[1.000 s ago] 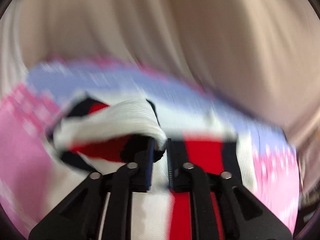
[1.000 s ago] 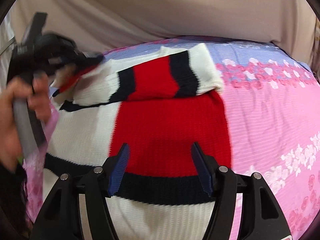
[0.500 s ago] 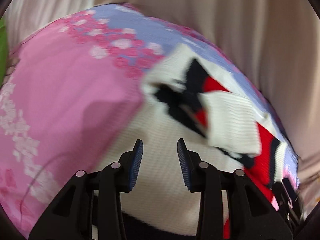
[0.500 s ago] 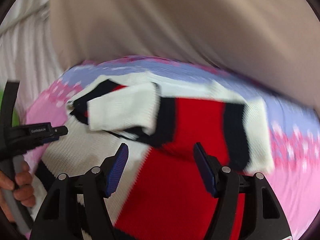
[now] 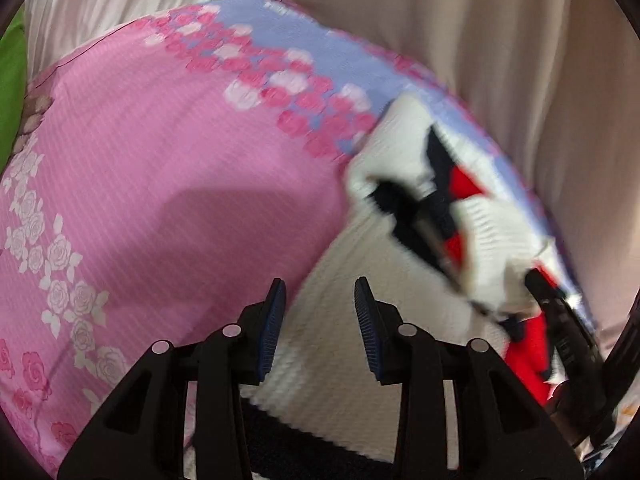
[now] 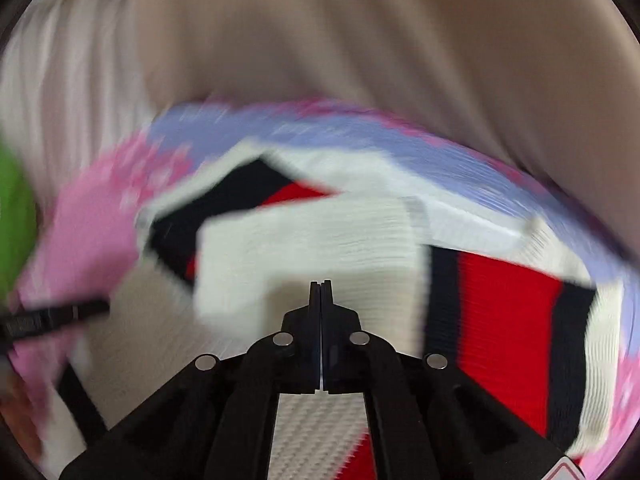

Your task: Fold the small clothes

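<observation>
A white knit sweater (image 5: 400,264) with red and navy blocks lies flat on the bed. Its sleeve (image 6: 300,240) is folded across the chest. My left gripper (image 5: 320,296) hovers open over the sweater's left edge, with only flat white knit beneath the gap and nothing pinched. My right gripper (image 6: 321,285) is shut, its tips over the white cuff of the folded sleeve; I see nothing clamped between them. In the left wrist view the right gripper (image 5: 536,280) shows at the far right, by the sleeve end. One of the left gripper's fingers (image 6: 56,316) pokes in at the left of the right wrist view.
A pink bedsheet (image 5: 160,180) with rose prints and a lilac band covers the bed. A beige curtain (image 5: 500,40) hangs close behind the far edge. Something green (image 5: 10,80) sits at the left border. A person's hand shows blurred at the lower left of the right wrist view.
My left gripper let go of the sleeve, opened and swung left to the sweater's edge. My right gripper went from wide open to shut and moved toward the folded sleeve.
</observation>
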Demonstrator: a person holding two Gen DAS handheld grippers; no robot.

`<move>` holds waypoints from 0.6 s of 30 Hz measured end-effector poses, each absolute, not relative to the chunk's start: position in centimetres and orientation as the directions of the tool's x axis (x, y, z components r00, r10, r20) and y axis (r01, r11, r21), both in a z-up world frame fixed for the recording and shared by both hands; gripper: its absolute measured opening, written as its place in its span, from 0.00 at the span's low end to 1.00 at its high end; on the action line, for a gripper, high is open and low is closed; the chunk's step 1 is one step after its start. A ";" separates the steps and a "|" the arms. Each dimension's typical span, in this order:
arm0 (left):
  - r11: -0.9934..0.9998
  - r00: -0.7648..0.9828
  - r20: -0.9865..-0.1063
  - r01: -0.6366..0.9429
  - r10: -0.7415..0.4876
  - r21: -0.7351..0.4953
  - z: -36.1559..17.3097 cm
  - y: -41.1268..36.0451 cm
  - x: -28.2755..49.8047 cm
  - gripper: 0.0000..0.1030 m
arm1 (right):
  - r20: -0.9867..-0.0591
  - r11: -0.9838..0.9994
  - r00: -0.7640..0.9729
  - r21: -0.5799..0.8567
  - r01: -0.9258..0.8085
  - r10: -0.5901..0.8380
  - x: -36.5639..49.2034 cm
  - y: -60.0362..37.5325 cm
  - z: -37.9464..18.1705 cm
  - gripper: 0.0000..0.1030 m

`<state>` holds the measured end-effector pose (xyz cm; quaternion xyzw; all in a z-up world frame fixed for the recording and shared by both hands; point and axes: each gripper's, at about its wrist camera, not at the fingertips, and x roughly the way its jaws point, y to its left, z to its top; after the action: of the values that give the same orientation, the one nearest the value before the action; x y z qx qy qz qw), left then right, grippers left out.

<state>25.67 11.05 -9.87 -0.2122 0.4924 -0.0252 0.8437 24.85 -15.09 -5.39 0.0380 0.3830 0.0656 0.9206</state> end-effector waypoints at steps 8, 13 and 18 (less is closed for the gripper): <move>0.819 0.520 -0.761 -0.183 -0.389 -0.544 -8.4 9.5 29.1 0.43 | -0.692 0.944 0.722 0.240 0.226 0.003 19.4 -26.0 -4.9 0.14; 0.799 0.507 -0.788 -0.278 -0.349 -0.534 -9.5 9.6 30.2 0.42 | -0.651 0.976 0.758 -0.138 -0.166 0.037 20.5 -14.8 -4.3 0.51; 0.805 0.522 -0.793 -0.297 -0.313 -0.513 -9.5 10.2 29.9 0.43 | -0.677 0.859 0.735 -0.357 -0.367 0.033 23.4 -6.7 -7.7 0.52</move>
<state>29.87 10.22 -9.46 -0.3123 0.4890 -0.0049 0.8145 23.38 -6.68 -7.71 -0.2414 0.3465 0.1113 0.8996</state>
